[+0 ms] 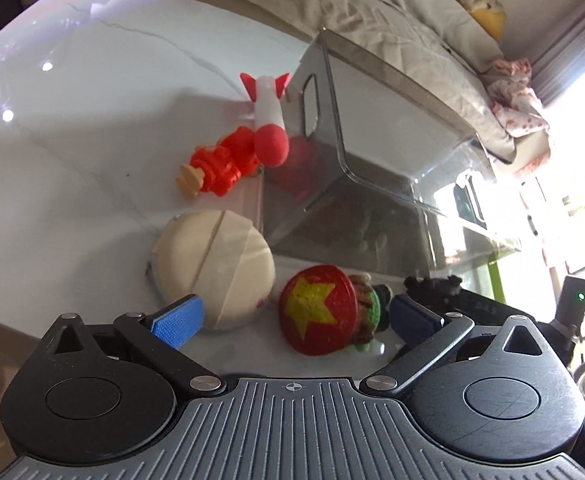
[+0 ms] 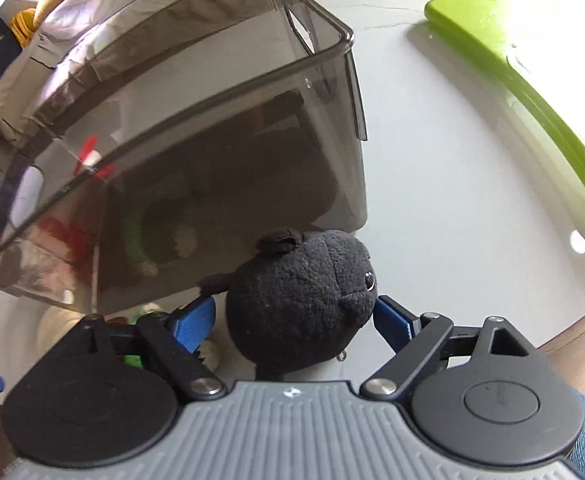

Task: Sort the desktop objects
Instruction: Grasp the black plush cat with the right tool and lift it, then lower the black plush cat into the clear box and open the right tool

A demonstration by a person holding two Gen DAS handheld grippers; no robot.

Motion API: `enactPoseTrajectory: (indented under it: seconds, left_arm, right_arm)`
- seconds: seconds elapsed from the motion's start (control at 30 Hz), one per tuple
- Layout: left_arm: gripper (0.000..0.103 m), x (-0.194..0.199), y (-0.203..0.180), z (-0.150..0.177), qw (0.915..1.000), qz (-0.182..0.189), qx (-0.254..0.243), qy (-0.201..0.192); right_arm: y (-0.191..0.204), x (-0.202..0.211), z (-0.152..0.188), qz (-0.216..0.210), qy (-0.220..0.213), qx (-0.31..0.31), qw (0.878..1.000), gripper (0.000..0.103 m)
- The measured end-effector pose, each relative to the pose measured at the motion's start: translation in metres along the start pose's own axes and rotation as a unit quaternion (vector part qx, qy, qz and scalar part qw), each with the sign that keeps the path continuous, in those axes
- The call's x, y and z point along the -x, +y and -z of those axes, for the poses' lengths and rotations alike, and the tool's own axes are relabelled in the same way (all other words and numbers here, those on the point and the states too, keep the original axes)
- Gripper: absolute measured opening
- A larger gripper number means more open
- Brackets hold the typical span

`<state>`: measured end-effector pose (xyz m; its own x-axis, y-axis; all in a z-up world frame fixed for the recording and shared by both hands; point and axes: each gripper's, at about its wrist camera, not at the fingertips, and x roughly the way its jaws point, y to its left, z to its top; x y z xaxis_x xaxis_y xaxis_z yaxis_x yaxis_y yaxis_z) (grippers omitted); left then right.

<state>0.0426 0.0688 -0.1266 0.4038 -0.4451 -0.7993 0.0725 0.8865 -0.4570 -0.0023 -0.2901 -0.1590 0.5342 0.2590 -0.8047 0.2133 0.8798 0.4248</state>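
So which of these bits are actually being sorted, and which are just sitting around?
Part of the job:
- black plush toy, between the right tool's fingers
- smoked clear bin
- red star toy
- orange toy figure
- red-and-white rocket
- cream round pad

Just lying about:
- green lid
- bedding

My left wrist camera sits low and close over the white table [image 1: 72, 120], facing along its fingers toward the smoky clear bin [image 1: 372, 140] at center right. My right wrist camera looks at that same bin [image 2: 196, 140] from very near, filling its upper left. Both views share the bin and tabletop.
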Motion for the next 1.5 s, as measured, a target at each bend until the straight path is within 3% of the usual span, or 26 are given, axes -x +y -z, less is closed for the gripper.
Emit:
enactPoseTrajectory:
  seconds: [0.13,0.23,0.3,0.43,0.57,0.7,0.8,0.9,1.23,1.4,1.5]
  left_arm:
    - [0.103,-0.006,-0.015,0.006,0.9997,0.001,-0.023,0.006]
    - [0.103,-0.01,-0.025,0.009,0.999,0.01,-0.042,0.013]
    - [0.103,-0.01,-0.031,0.011,0.9983,0.02,-0.051,0.019]
    - [0.103,-0.021,-0.038,0.013,0.9974,0.046,-0.034,0.044]
    - [0.103,-0.04,-0.047,0.013,0.9953,0.053,-0.014,0.079]
    - [0.103,-0.053,-0.047,0.012,0.9933,0.045,0.0,0.107]
    - [0.103,-0.048,-0.042,0.012,0.9928,0.058,0.006,0.104]
    - [0.103,-0.036,-0.034,0.009,0.9935,0.065,0.016,0.092]
    - [0.103,-0.024,-0.007,0.003,0.9936,0.065,0.059,0.07]
    - [0.103,-0.026,0.0,0.003,0.992,0.069,0.075,0.075]
    - [0.103,-0.027,0.002,0.005,0.9907,0.076,0.082,0.078]
  right_arm:
    - [0.001,-0.014,0.005,0.019,0.007,-0.006,1.0,0.072]
    - [0.002,-0.023,0.009,0.032,0.012,-0.01,0.999,0.07]
    - [0.005,0.005,0.006,-0.003,0.021,0.005,1.0,0.07]
    - [0.05,0.061,-0.032,-0.006,-0.035,0.114,0.993,0.07]
    - [0.096,0.117,-0.07,-0.008,-0.09,0.222,0.971,0.07]
    - [0.128,0.06,-0.107,0.034,-0.028,0.256,0.966,0.07]
    - [0.143,0.007,-0.126,0.067,0.036,0.269,0.96,0.07]
    - [0.153,-0.037,-0.116,0.096,0.094,0.279,0.951,0.07]
    - [0.134,-0.112,-0.099,0.188,0.195,0.289,0.918,0.075]
    - [0.125,-0.11,-0.097,0.19,0.205,0.291,0.915,0.079]
    - [0.129,-0.087,-0.097,0.19,0.172,0.301,0.919,0.078]
